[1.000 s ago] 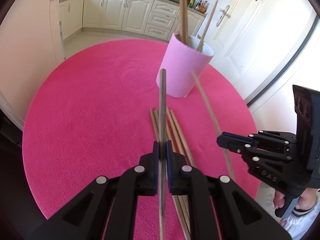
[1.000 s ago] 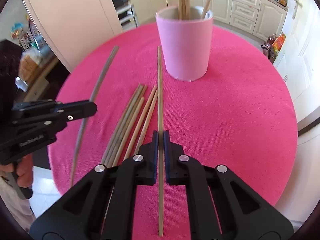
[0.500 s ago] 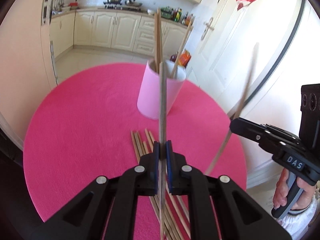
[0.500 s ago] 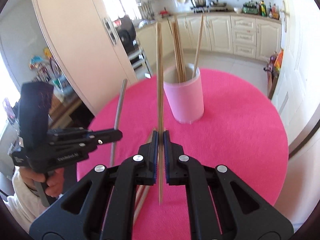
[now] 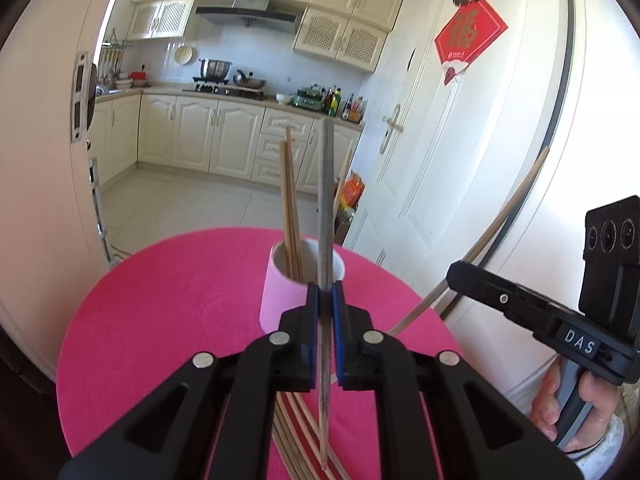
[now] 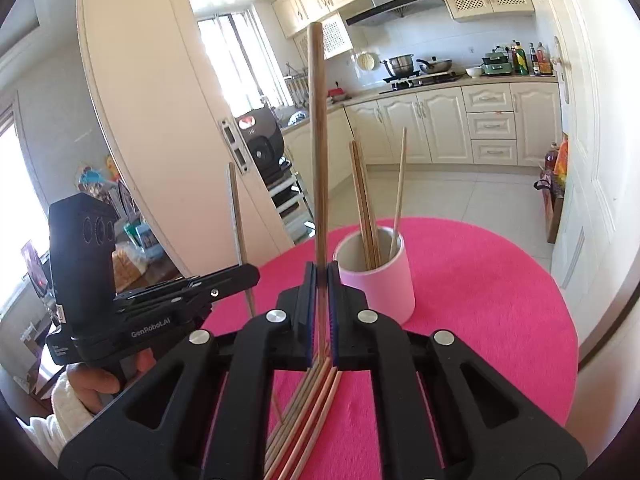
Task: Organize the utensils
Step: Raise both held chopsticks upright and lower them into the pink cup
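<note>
**Wooden chopsticks part sorted, 2 lifted toward the cup**

Pink cup (image 6: 376, 280) stands on the pink-covered desk (image 6: 480, 280) at 12 o'clock from both cameras, already holding about 4 chopsticks (image 6: 364, 204). Left hand-held gripper (image 5: 325, 320) is clamped on a grey chopstick (image 5: 327, 200); right hand-held gripper (image 6: 320, 308) is clamped on a brown chopstick (image 6: 318, 140). Both sticks stand near upright, clear of the cup. Several loose chopsticks (image 6: 308, 408) lie at 6 o'clock, not yet sorted.
</note>
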`<state>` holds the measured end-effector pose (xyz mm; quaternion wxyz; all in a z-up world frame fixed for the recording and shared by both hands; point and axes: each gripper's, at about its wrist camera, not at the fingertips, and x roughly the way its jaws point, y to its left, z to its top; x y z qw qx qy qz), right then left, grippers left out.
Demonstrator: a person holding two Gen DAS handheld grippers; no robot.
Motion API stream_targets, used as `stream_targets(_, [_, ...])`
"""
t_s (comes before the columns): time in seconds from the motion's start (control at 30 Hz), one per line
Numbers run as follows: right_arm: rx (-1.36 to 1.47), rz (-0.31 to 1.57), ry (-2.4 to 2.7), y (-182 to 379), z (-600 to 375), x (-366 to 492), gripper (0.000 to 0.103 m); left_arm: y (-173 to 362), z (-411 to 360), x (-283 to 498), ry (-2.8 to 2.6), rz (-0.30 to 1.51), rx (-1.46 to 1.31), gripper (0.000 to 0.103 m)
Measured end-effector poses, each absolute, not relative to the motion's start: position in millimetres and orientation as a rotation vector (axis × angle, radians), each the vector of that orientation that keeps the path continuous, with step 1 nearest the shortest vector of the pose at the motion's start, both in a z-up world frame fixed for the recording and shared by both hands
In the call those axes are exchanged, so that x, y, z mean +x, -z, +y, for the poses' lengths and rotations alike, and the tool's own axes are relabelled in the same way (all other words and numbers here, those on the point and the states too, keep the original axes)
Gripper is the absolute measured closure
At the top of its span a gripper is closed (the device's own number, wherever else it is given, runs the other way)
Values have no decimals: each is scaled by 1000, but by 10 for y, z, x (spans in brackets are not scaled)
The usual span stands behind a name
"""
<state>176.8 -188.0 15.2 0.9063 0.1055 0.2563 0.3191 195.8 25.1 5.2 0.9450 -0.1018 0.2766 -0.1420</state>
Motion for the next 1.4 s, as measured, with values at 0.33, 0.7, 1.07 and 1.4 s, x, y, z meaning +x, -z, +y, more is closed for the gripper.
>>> stream_targets(0.33, [229,396,-629,-420,-1969,1980,97,-380,169,2325,267,348,-235,96])
stream_targets(0.7, [219,339,-550,-348,-1936,2264,97,-534,52,2608,137,77,-224,96])
stream_targets(1.07, [183,387,-522,-76,-1800,2324,97,-159,-22,2856,147,189,-186,96])
stream_targets(1.4, [156,393,-501,-38,-1721,2305,97,-14,11,2856,161,274,-147,94])
